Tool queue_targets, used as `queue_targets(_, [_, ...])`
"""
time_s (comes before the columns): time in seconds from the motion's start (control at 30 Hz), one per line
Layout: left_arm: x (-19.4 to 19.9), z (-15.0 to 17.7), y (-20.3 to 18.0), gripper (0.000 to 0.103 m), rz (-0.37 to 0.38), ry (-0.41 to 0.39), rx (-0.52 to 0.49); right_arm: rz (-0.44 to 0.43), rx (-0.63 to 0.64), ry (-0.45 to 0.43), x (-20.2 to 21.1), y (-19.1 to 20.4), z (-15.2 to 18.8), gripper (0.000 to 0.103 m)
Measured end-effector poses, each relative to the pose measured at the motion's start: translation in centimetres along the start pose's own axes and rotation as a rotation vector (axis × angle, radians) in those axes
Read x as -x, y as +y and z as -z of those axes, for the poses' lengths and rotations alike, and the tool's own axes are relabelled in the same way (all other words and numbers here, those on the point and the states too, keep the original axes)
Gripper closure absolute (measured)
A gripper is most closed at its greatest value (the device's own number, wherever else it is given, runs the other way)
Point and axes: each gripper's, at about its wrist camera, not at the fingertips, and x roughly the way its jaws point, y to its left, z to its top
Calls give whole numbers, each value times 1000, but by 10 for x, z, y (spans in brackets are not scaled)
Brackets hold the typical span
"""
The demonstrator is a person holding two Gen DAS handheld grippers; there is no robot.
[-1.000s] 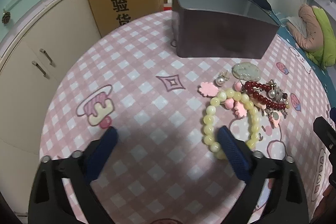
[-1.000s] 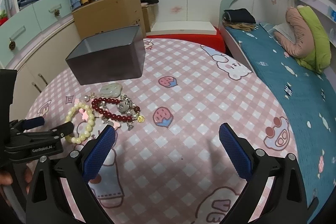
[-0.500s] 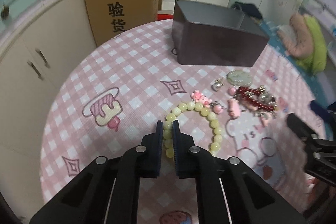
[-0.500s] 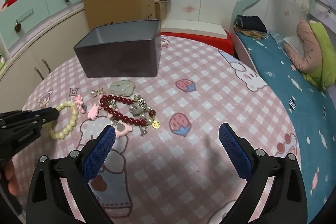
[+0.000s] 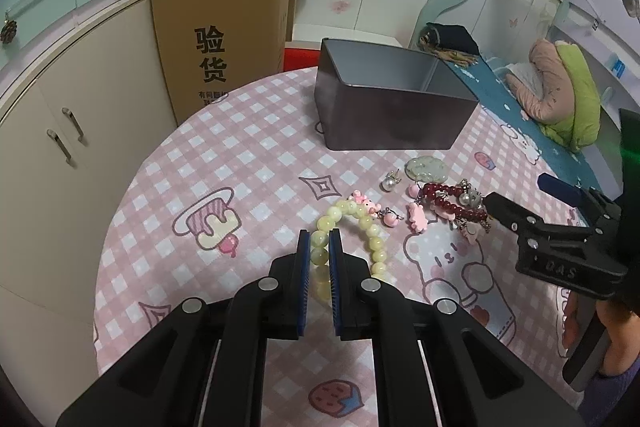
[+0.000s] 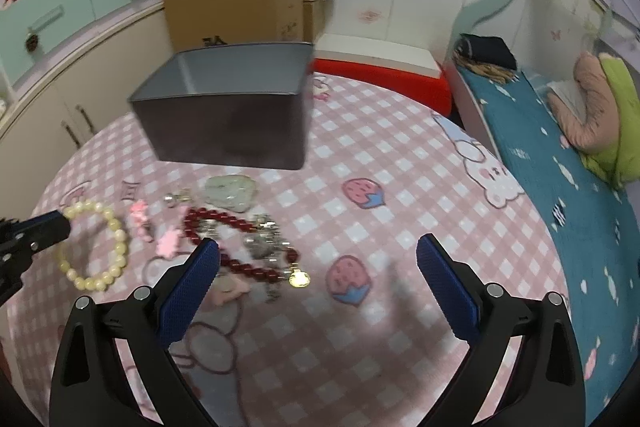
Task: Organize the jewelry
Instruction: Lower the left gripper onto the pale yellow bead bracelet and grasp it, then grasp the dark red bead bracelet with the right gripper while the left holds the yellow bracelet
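My left gripper (image 5: 319, 239) is shut on the pale yellow bead bracelet (image 5: 370, 227), which also shows in the right wrist view (image 6: 116, 239), lifted slightly off the pink checked tablecloth (image 5: 248, 163). A dark red bead bracelet with silver charms (image 6: 236, 251) lies by a pale green jade pendant (image 6: 231, 191), pink charms (image 6: 168, 241) and a pearl earring (image 5: 389, 182). The open grey box (image 5: 384, 107) stands behind them. My right gripper (image 6: 318, 255) is open, just above the red bracelet's right part.
A cardboard box (image 5: 224, 35) leans against cream cupboards (image 5: 68, 115) at the table's far left. A bed with a teal sheet (image 6: 568, 163) and a pink and green pillow (image 6: 604, 107) lies to the right. A gold coin charm (image 6: 299, 279) lies near my right gripper.
My left gripper closed on the yellow bracelet and drew it up and left. My right gripper moved forward and down toward the red bracelet.
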Motion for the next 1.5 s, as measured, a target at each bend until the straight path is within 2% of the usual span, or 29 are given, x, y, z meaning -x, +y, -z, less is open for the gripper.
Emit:
queue_targets(0.07, [3, 0, 1, 95, 9, -3, -1, -25, 25, 2, 1, 9, -1, 28])
queue_targets(0.1, [3, 0, 1, 95, 14, -4, 0, -33, 36, 7, 0, 14, -1, 47])
queue_targets(0.13, [4, 0, 1, 95, 22, -4, 1, -41, 50, 15, -2, 20, -2, 50])
queue_targets(0.3, [8, 4, -1, 95, 41, -1, -8, -82, 96, 39, -9, 40, -1, 53])
queue_targets(0.47, [8, 6, -1, 95, 57, 5, -5, -127, 116, 70, -17, 53, -1, 67])
queue_targets(0.6, [9, 7, -1, 95, 60, 3, -5, -130, 128, 86, -23, 55, -2, 76])
queue_targets(0.7, [9, 7, -1, 95, 70, 5, 0, -125, 142, 95, -28, 57, -2, 77])
queue_targets(0.9, [9, 6, -3, 95, 75, 6, -4, -142, 136, 100, -28, 53, -1, 92])
queue_targets(1.03, [8, 5, -7, 95, 80, 6, -12, -158, 124, 99, -24, 51, 2, 95])
queue_targets(1.4, [15, 6, -15, 95, 101, -6, -25, -197, 28, 0, 26, 20, -7, 96])
queue_targets(1.5, [17, 6, -18, 95, 108, -7, -32, -212, 27, 21, 32, 15, -7, 95])
